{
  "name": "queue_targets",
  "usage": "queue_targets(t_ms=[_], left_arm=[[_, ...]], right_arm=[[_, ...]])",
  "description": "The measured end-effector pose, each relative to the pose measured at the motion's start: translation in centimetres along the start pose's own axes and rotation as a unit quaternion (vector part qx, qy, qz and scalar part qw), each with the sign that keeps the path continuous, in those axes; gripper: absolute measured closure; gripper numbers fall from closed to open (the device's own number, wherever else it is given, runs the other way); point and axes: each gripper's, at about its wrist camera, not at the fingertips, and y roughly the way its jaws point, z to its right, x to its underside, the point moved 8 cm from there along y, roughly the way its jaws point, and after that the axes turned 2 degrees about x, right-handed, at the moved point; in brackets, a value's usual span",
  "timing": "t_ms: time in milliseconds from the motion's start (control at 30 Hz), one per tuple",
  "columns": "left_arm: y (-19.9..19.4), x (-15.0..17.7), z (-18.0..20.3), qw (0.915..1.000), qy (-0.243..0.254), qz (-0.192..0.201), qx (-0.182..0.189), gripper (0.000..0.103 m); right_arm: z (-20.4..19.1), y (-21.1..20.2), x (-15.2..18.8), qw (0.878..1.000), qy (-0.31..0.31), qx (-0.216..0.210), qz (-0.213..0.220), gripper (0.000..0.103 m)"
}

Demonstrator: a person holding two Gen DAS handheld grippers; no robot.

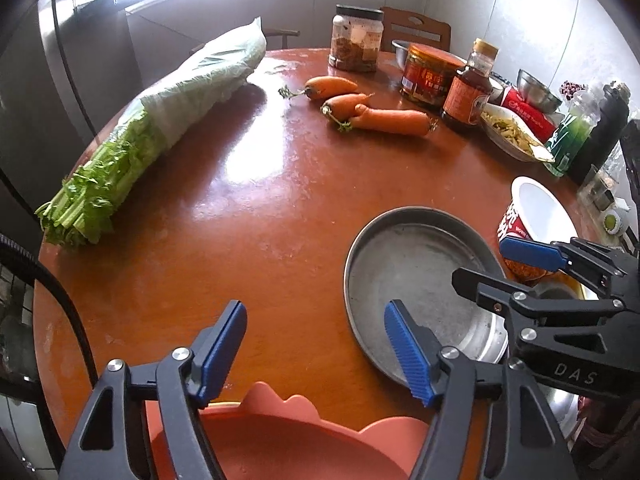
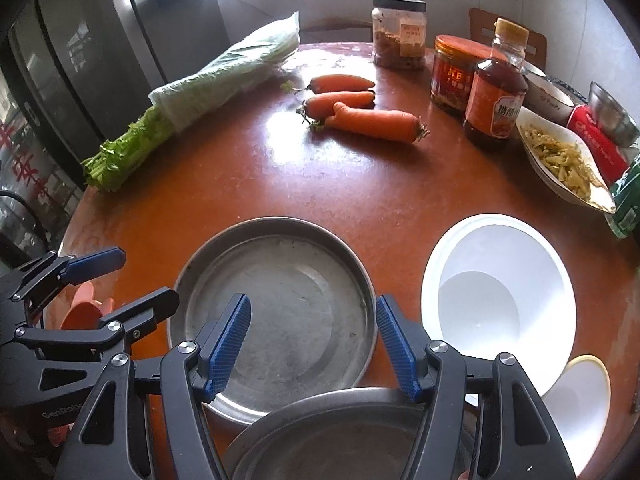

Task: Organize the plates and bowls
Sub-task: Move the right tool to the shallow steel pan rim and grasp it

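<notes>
Black tongs (image 1: pixel 502 276) read "DAS" beside red-lettered noodle cup (image 1: pixel 520 220).

On my table (image 2: pixel 280 184), bagged celery (image 2: pixel 188 100) lies along the left edge, three carrots (image 2: pixel 360 112) near the far middle. By the far edge stand a black-lidded jar (image 2: pixel 398 34), a red jar (image 2: pixel 454 74) and a sauce bottle (image 2: pixel 496 92); a red box (image 2: pixel 596 140) at the right edge

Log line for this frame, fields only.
left gripper: open above pink plate | right gripper: open over metal pans | white bowl: untouched
</notes>
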Motion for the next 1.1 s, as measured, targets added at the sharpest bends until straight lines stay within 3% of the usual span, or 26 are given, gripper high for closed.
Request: queue_targets(t_ms=[300, 433, 800, 1000, 1100], left_arm=[[1.2, 0.0, 0.3, 0.9992, -0.005, -0.024, 0.030, 0.045], [1.8, 0.2, 0.7, 0.9984, -0.001, -0.039, 0.041, 0.059], [2.6, 0.2, 1.4, 0.9974, 0.012, -0.053, 0.048, 0.066], [2.8, 0.1, 1.4, 0.9977, 0.016, -0.052, 0.041, 0.076], [2.8, 0.1, 1.2, 0.9976, 0.014, -0.052, 0.044, 0.077]], right_arm=[[0.1, 0.7, 0.2, 1.000, -0.001, -0.001, -0.016, 0.036], [-0.1, 0.7, 0.2, 1.000, -0.004, -0.003, -0.017, 0.036], [0.1, 1.2, 0.1, 0.999, -0.018, 0.026, -0.024, 0.036], [-0.4, 1.9, 0.3, 0.997, -0.052, 0.051, -0.034, 0.036], [-0.5, 2.0, 0.3, 0.997, -0.050, 0.041, -0.036, 0.035]])
